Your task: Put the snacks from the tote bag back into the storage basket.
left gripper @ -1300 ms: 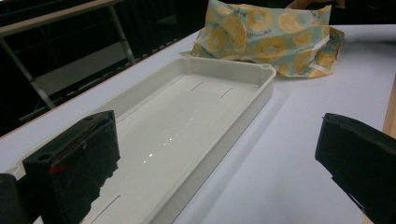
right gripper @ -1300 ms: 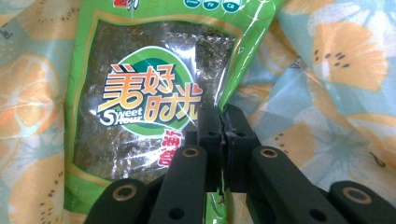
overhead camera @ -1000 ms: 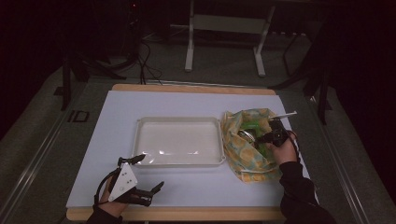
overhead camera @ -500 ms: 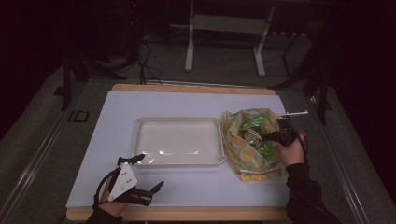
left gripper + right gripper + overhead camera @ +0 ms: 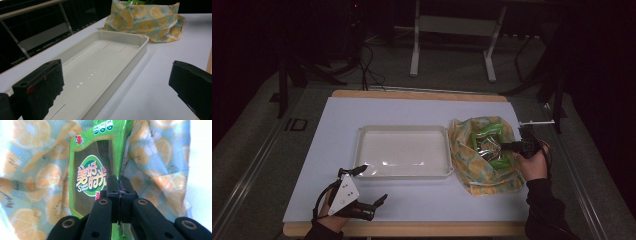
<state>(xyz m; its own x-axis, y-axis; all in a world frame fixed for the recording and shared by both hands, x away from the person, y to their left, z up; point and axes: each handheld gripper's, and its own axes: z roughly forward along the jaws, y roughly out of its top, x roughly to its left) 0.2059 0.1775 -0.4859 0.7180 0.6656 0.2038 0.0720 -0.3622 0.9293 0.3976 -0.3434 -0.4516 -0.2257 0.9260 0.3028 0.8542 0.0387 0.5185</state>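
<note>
The right hand-held gripper [image 5: 508,147] reaches into the fruit-print bag [image 5: 484,155] at the right of the surface [image 5: 412,112], its jaws pressed together on the edge of a green snack packet [image 5: 97,170], which sits inside the bag's open mouth. The white tray [image 5: 404,151] at the centre of the surface holds nothing, so if the packet is meant for the tray, as the layout suggests, the transfer is at its start: the grasp is made, while the lift and placement remain. The left hand-held gripper [image 5: 364,192] rests near the front edge of the surface with its jaws spread wide, holding nothing. The tray's right rim lies just beside the bag, leaving a short path. Open room lies in front of the tray and behind it.
</note>
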